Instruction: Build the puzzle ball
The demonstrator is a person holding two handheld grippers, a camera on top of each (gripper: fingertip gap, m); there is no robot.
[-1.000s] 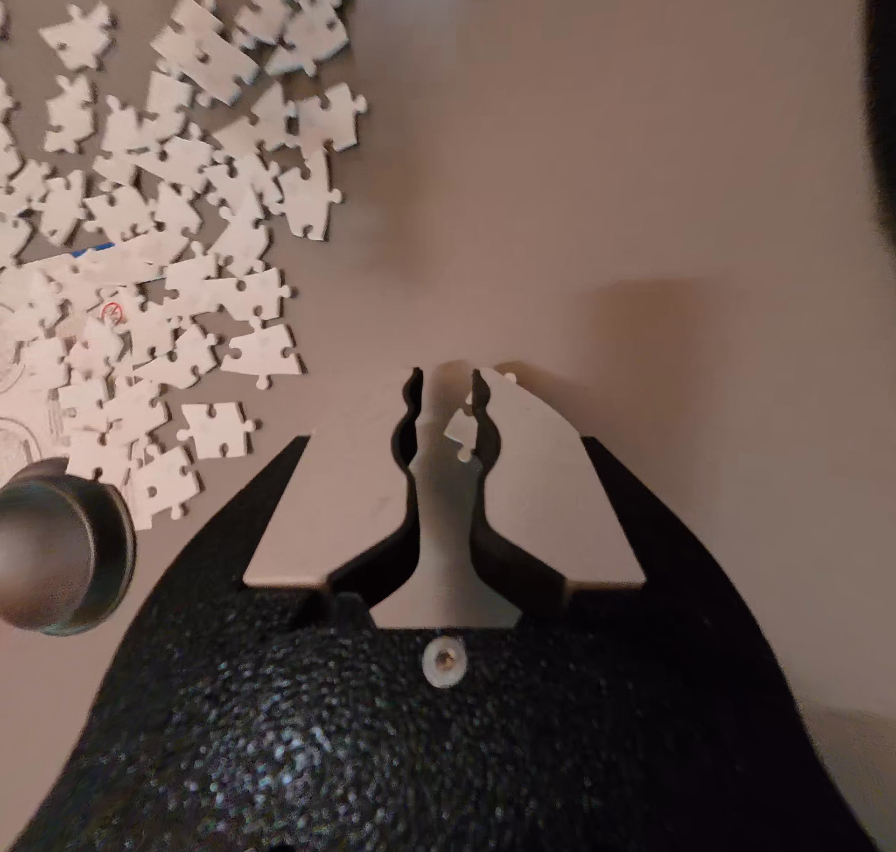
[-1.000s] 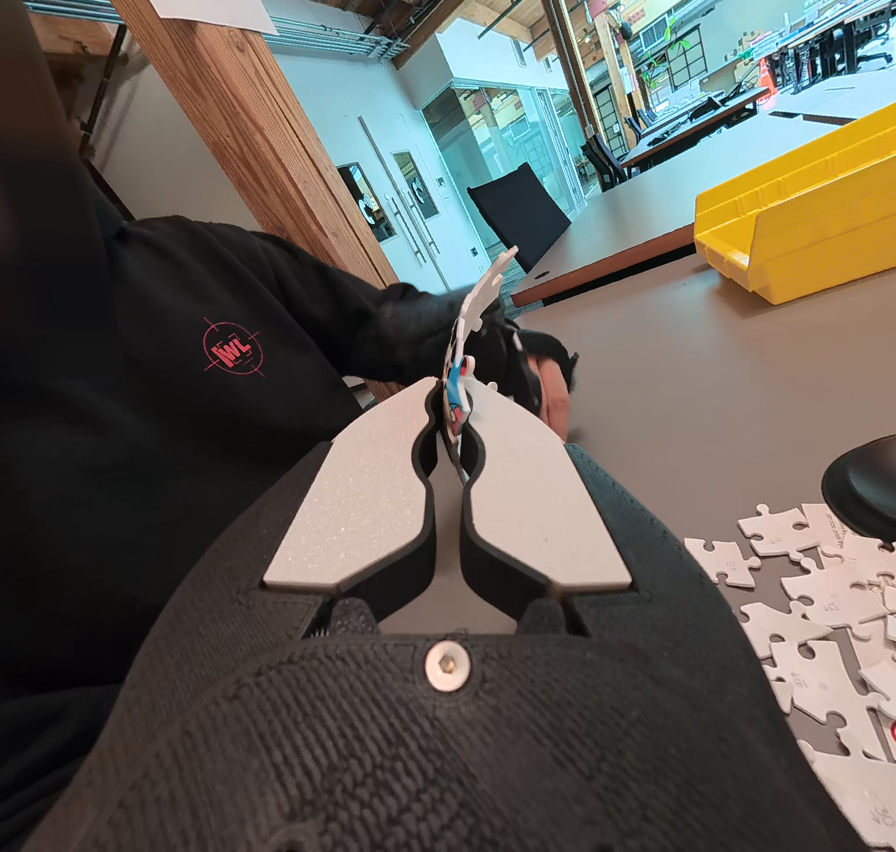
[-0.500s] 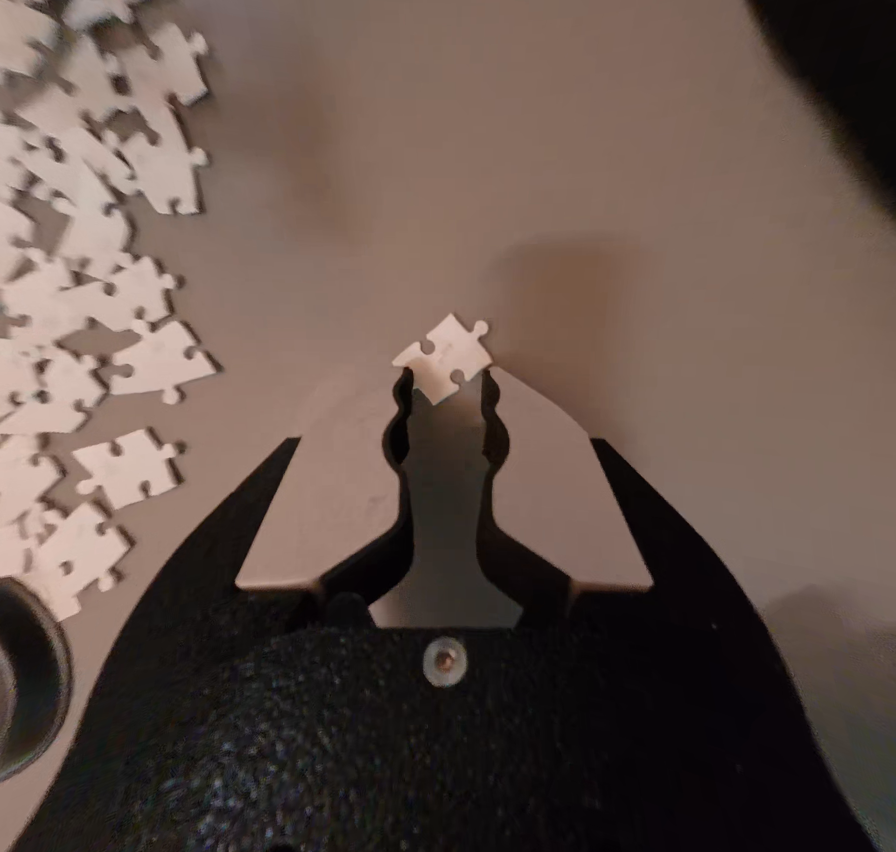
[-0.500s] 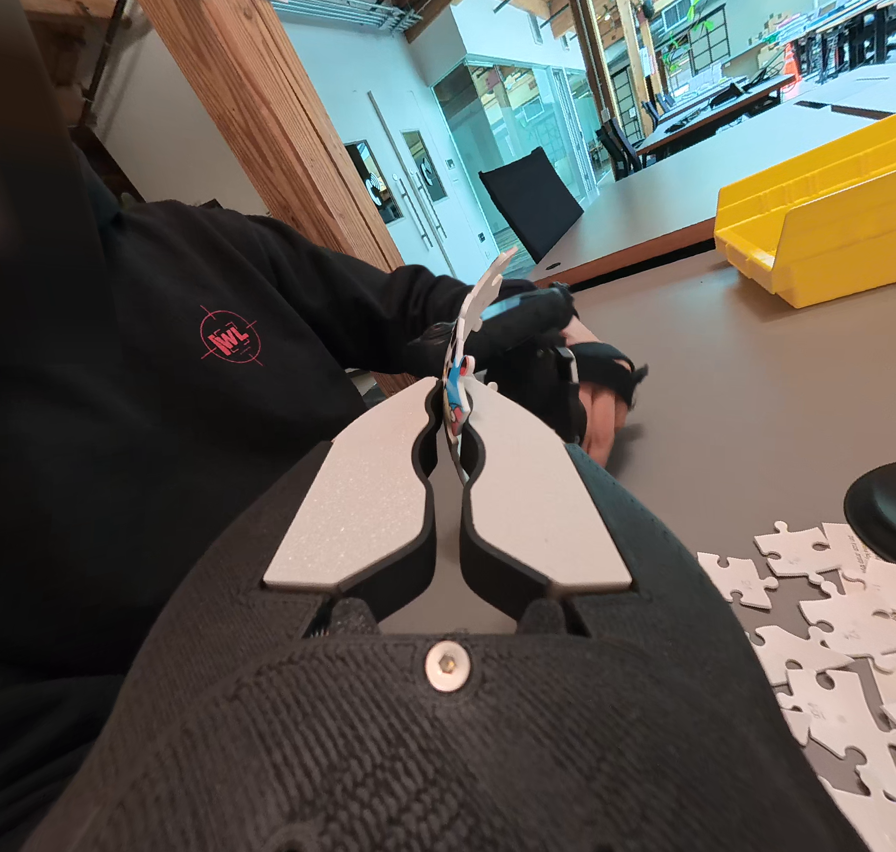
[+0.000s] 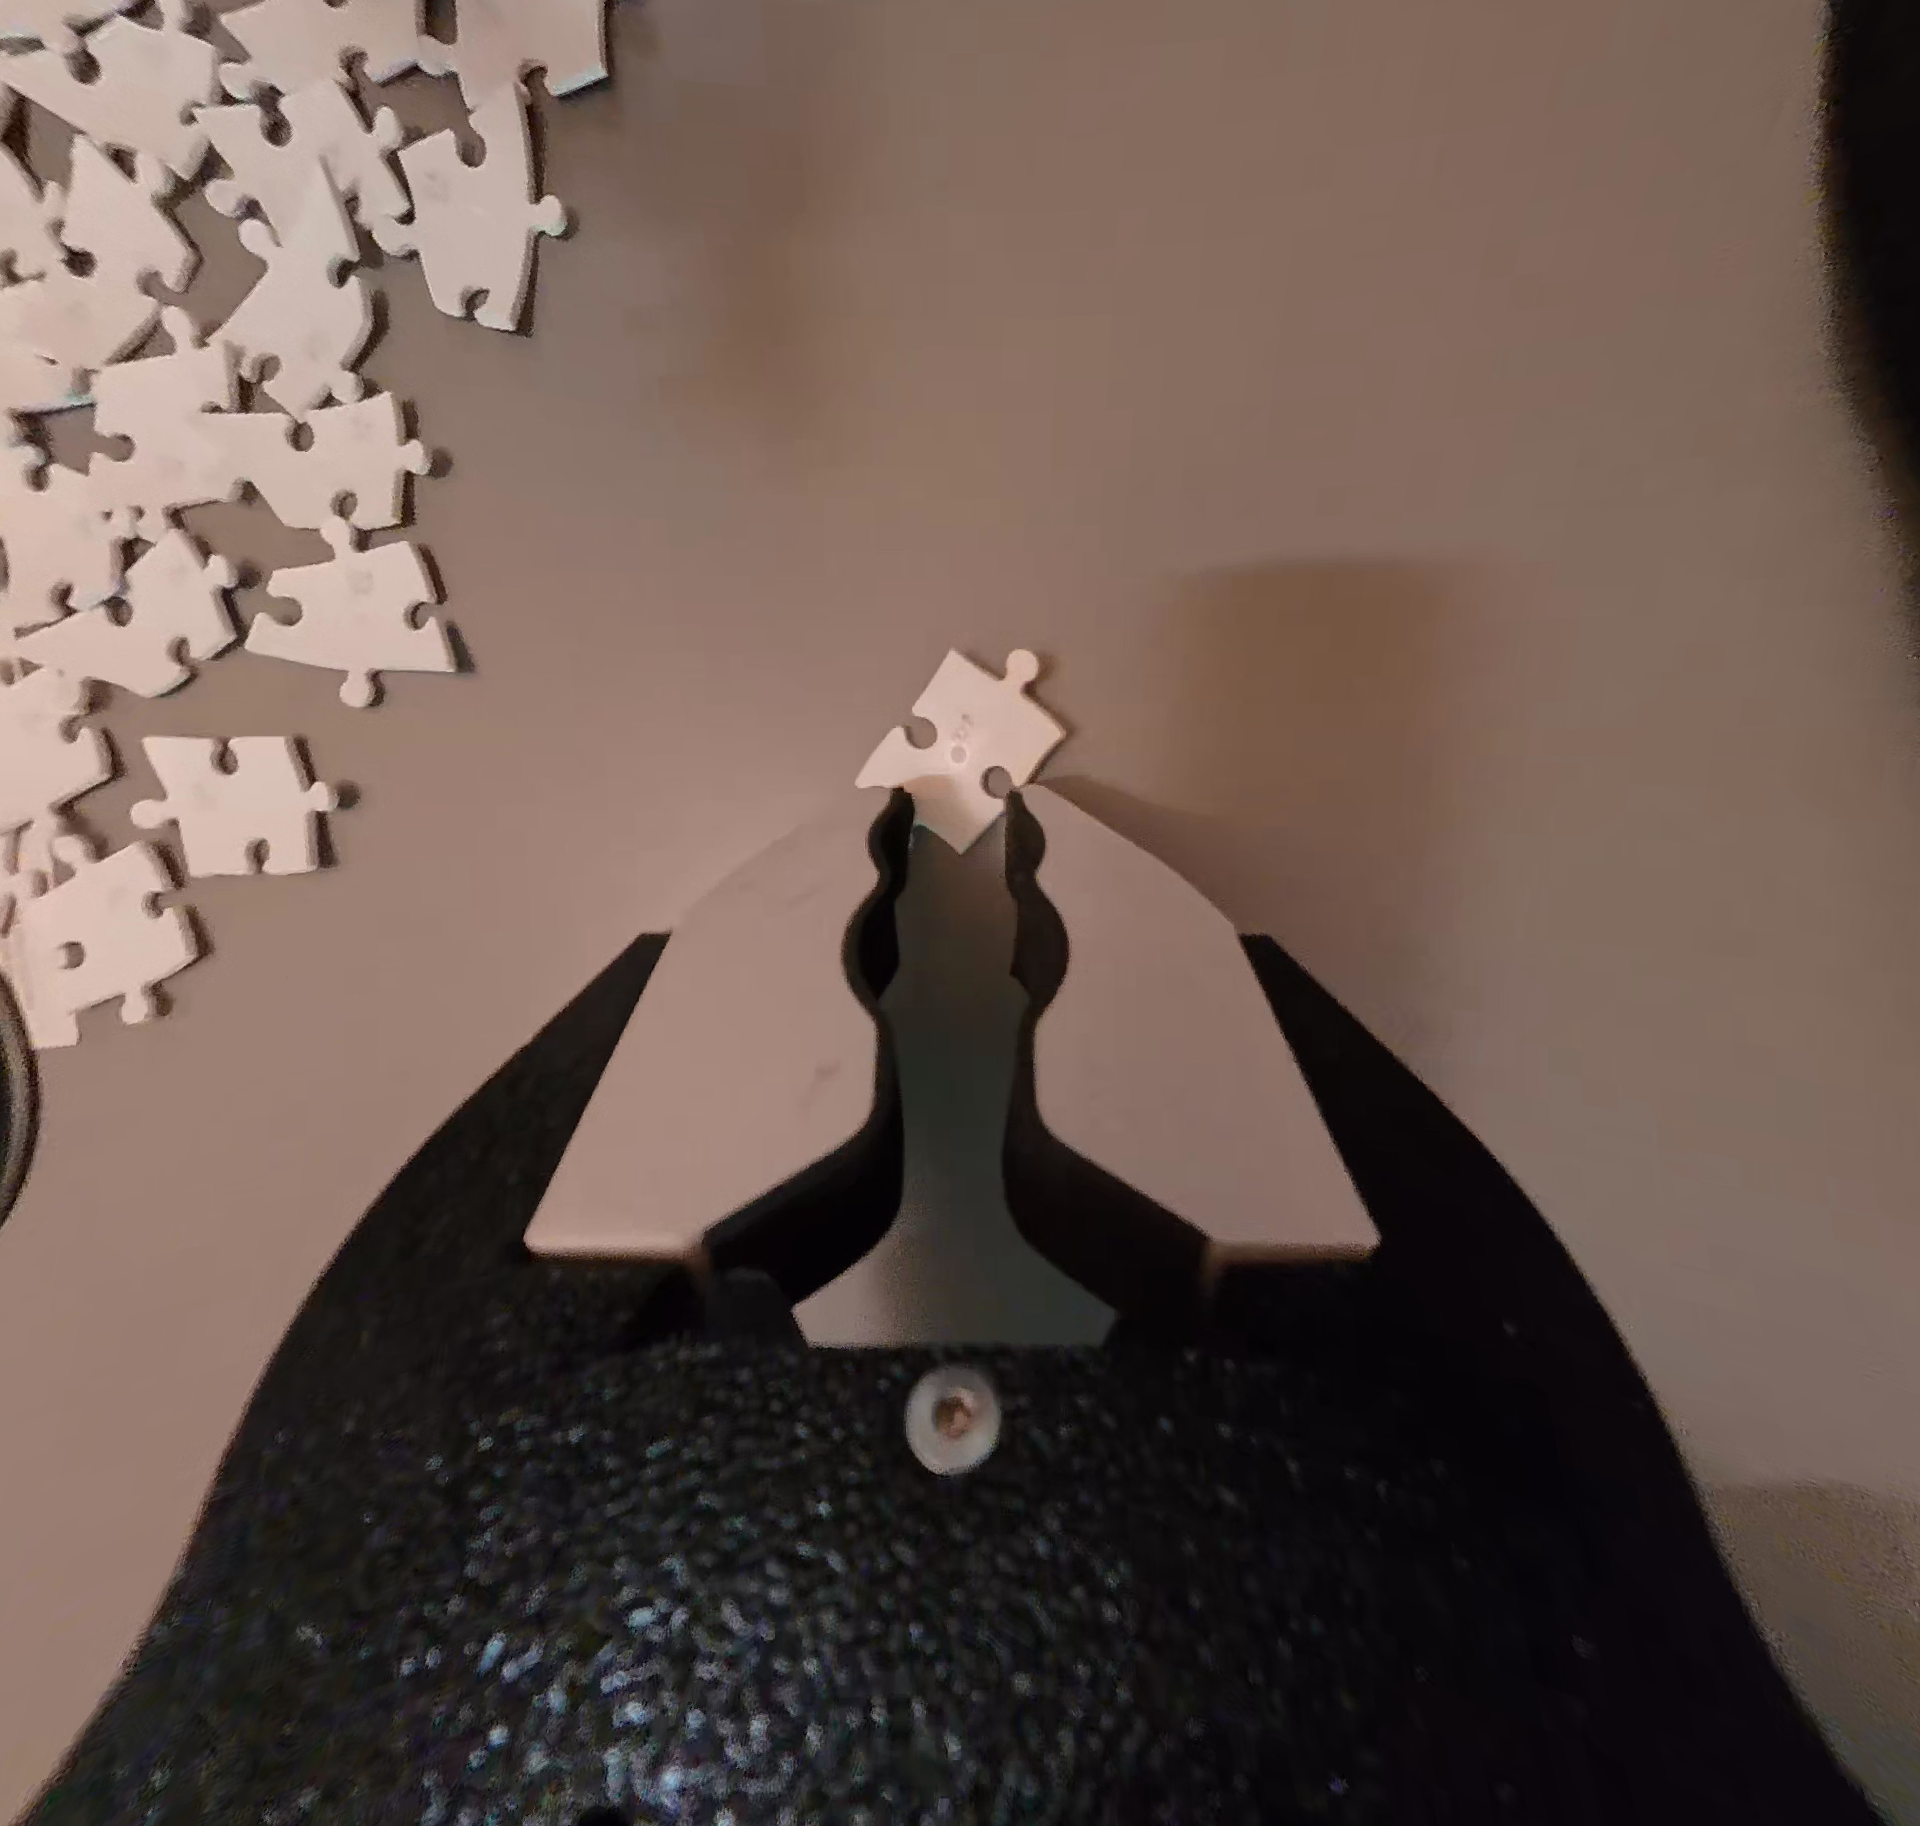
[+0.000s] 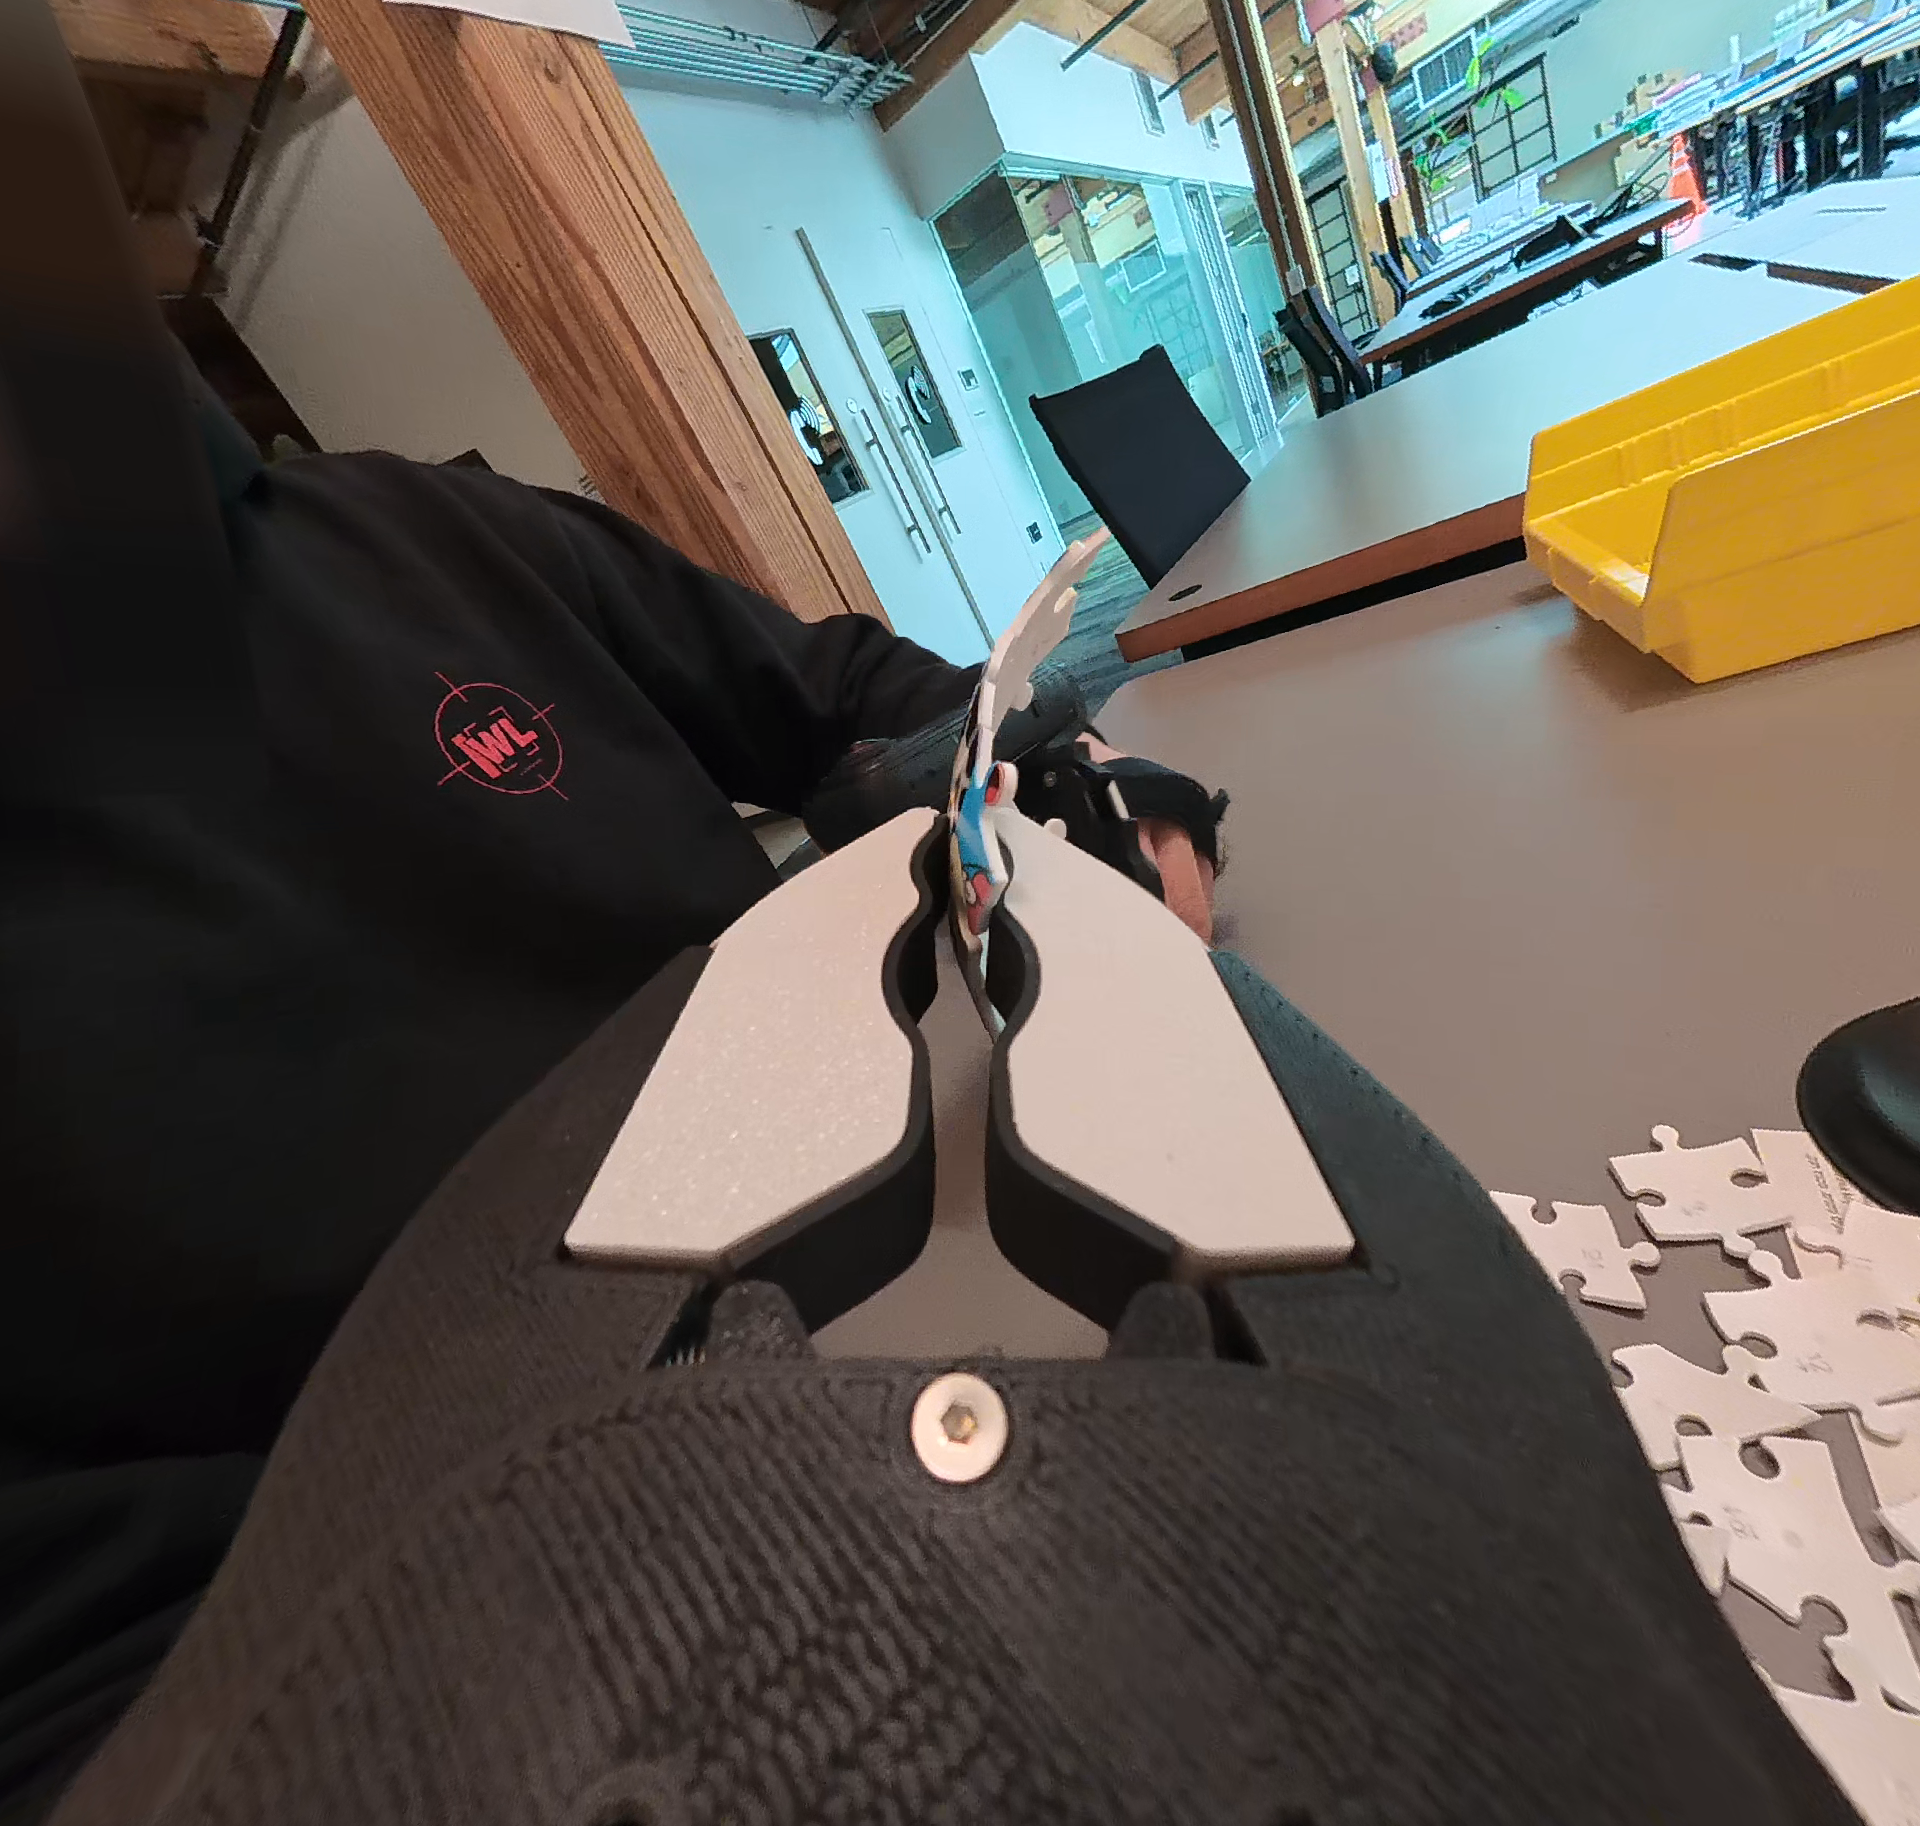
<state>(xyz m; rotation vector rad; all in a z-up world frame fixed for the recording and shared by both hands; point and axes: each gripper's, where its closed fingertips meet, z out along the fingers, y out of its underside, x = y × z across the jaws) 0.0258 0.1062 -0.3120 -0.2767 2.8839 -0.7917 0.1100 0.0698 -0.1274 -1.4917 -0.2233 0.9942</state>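
The puzzle ball exists only as parts: a curved strip of joined pieces [image 6: 1013, 711] in the right gripper [image 6: 971, 898], one single piece [image 5: 961, 742] in the left gripper [image 5: 956, 805], and a scatter of loose pieces [image 5: 239, 394] on the tabletop [image 5: 1143, 270].

In the right wrist view, the right gripper is clamped on the lower end of the strip, its fingertips nearly meeting around it. The strip stands on edge and arcs up and to the right. Its inner face is white; the printed face shows blue, red and yellow near the grip. Beyond it are the person's black sleeve [image 6: 727, 654] and a gloved hand [image 6: 1164, 841] low over the tabletop. More loose pieces [image 6: 1766, 1361] lie white side up at the lower right, with a dark round object [image 6: 1870, 1090] just behind them. A yellow bin [image 6: 1725, 529] sits farther back on the right, well apart from the pieces.

In the left wrist view, the left gripper points down at the tabletop and pinches the single piece by its lower corner, fingers narrowed onto its edges. The piece shows its white back, one knob pointing up and right, and casts a shadow on the tabletop. The scatter lies to the left, well apart from the held piece, all white side up, many overlapping. A dark round rim [image 5: 16, 1101] shows at the left edge.
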